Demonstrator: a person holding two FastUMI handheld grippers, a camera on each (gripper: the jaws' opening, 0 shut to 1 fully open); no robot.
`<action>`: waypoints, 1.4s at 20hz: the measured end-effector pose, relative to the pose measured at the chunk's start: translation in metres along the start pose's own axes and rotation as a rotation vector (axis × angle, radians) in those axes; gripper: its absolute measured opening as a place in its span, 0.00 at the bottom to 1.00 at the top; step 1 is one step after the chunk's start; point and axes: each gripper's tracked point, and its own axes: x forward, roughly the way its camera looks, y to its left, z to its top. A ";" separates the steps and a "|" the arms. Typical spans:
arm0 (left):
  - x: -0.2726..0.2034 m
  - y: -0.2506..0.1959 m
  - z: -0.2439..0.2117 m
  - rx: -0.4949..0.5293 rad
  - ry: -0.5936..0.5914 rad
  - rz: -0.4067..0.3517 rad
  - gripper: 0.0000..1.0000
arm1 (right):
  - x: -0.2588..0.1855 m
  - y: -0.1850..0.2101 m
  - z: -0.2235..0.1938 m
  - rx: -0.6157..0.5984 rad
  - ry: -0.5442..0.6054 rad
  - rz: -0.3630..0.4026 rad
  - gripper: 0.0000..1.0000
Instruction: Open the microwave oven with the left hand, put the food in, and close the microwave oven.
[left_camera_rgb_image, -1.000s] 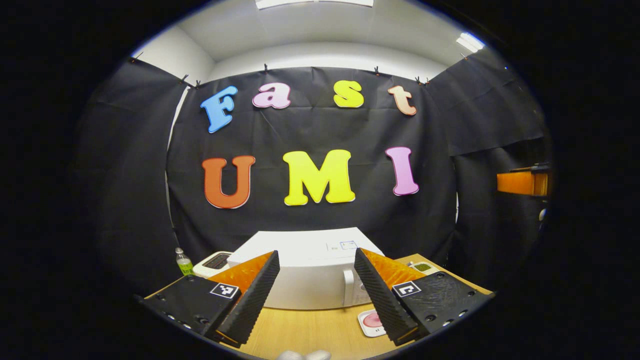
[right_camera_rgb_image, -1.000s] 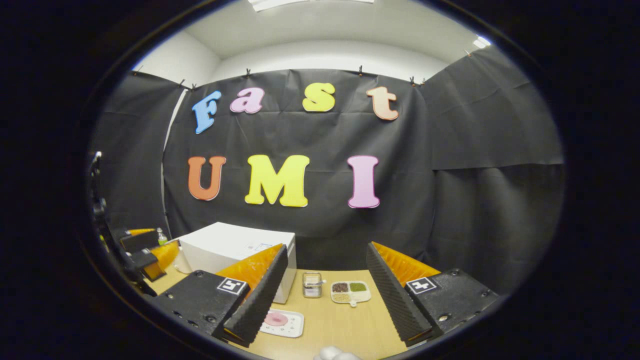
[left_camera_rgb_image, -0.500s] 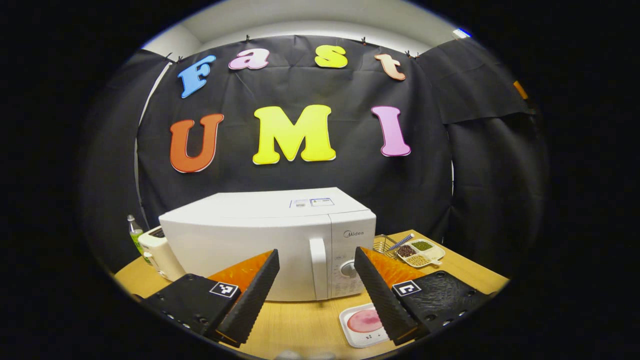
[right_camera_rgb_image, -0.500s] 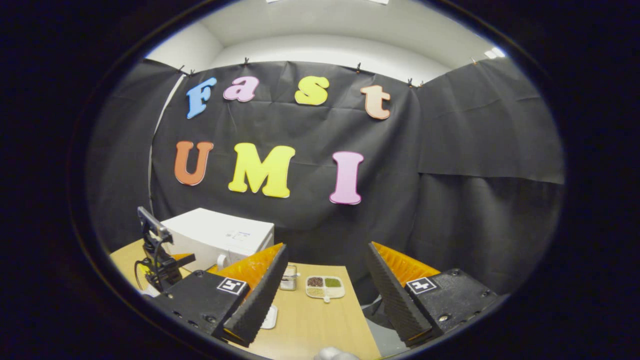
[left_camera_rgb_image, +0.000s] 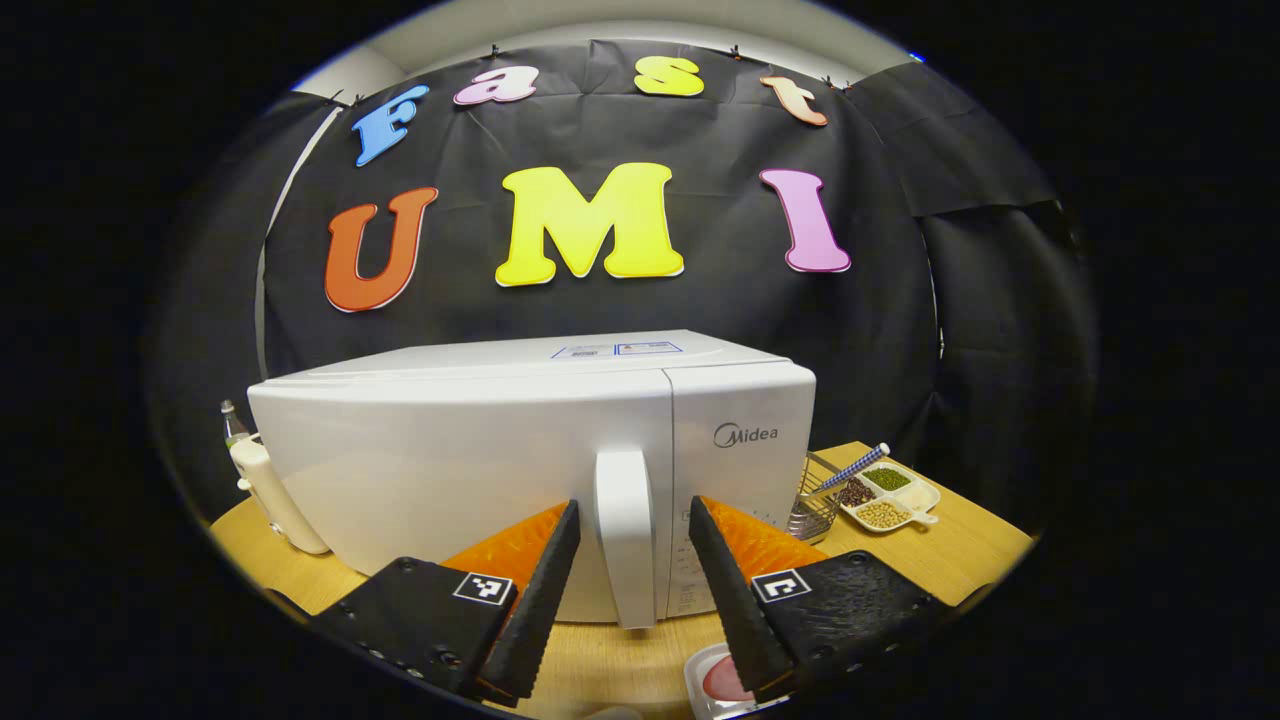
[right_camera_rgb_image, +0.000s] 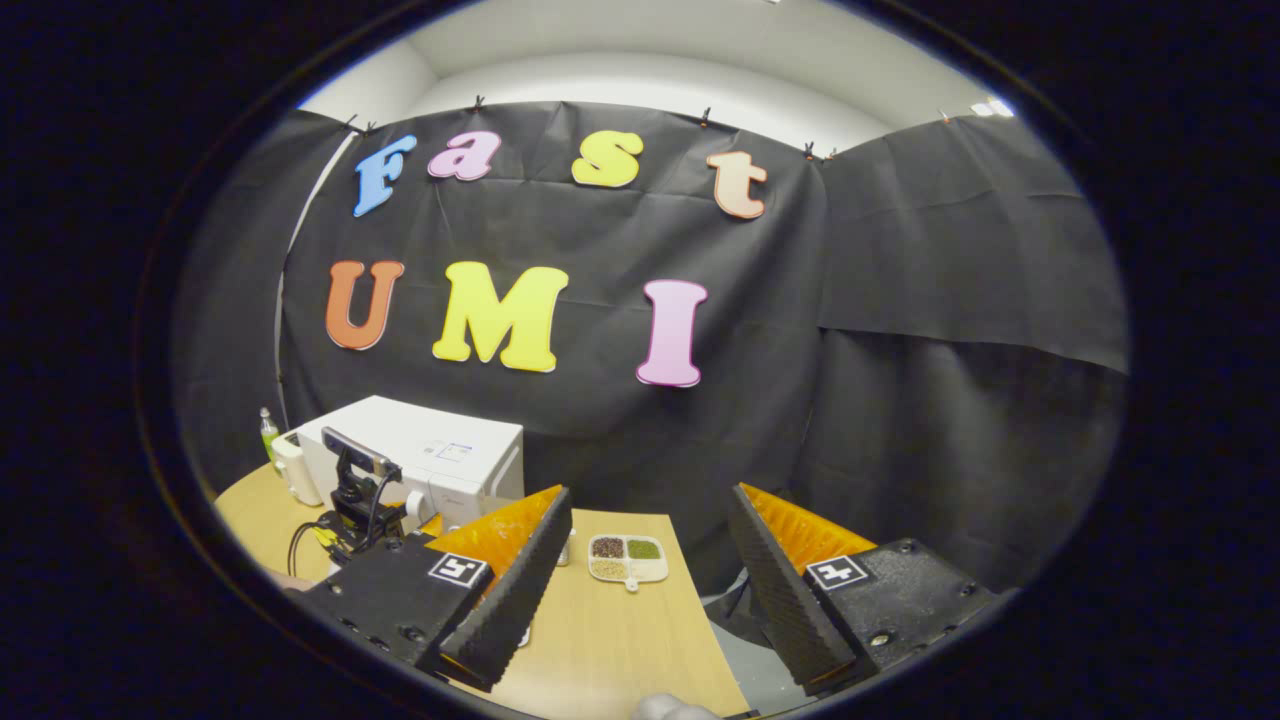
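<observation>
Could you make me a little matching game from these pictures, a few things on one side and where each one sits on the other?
Things:
1. microwave handle
2. divided dish of beans
3. bottle
4. plate with pink food

Places:
A. right of the microwave
B. between the left tongs' open fingers
C. behind the microwave's left end
D. on the table under the left tongs' right finger

Pairs: 1-B, 2-A, 3-C, 4-D

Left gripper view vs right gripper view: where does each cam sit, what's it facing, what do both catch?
Left gripper view: rides the left gripper, facing the microwave front; its open fingers straddle the door handle.
Right gripper view: rides the right gripper, held back over the table edge, facing the booth wall; fingers open, nothing between.
Shared: microwave, sectioned dish, table; the right gripper view also shows the left gripper at the microwave.
</observation>
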 end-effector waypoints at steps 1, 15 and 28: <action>0.003 0.000 0.001 0.003 -0.002 0.002 0.52 | 0.002 -0.001 -0.003 0.003 0.009 -0.003 1.00; -0.007 -0.005 -0.005 -0.004 0.046 -0.072 0.12 | 0.006 0.028 0.004 -0.002 0.016 0.069 1.00; -0.067 0.036 -0.071 -0.048 0.185 0.003 0.00 | -0.001 0.043 -0.001 0.002 0.016 0.120 1.00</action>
